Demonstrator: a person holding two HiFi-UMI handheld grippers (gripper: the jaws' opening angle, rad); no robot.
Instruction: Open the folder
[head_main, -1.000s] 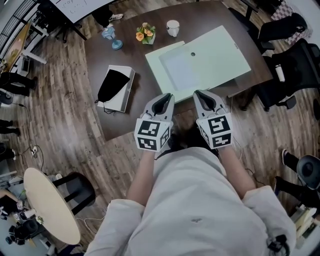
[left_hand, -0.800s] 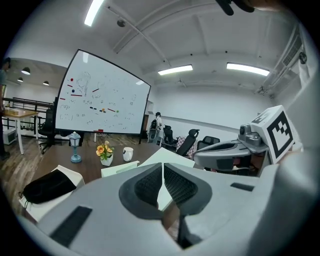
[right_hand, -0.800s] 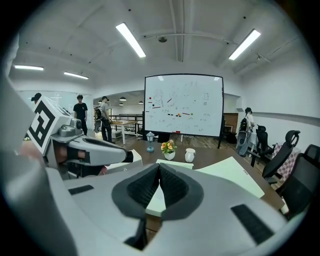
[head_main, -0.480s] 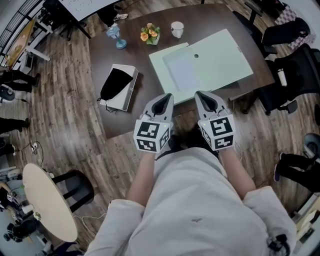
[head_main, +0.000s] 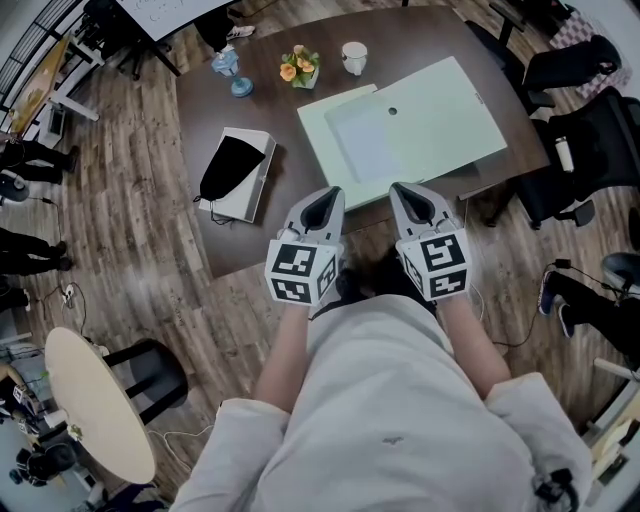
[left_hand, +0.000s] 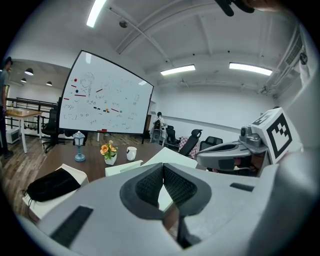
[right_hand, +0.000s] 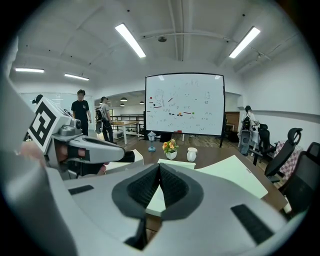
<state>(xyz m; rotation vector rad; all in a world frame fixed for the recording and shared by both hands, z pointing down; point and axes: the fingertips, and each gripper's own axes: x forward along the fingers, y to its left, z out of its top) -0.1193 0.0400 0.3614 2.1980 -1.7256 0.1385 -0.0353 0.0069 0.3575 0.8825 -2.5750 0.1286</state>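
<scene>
"Where did the folder (head_main: 420, 120) lie?"

"Flat on the table (head_main: 270, 110), just ahead of both sets of fingertips. Its near edge sat right beyond them, but I couldn't tell whether they touched it."

"And the jaws?"

"The left gripper (head_main: 326, 197) had its pads (left_hand: 150, 186) pressed together with nothing between them. The right gripper (head_main: 408, 194) was the same, closed and empty."

"Any change from a second before?"

"Little. Both grippers stayed side by side at the table's near edge, and the folder lay as it had. Only a person's foot (head_main: 548, 290), off to the right of the right fingers, had shifted."
</scene>
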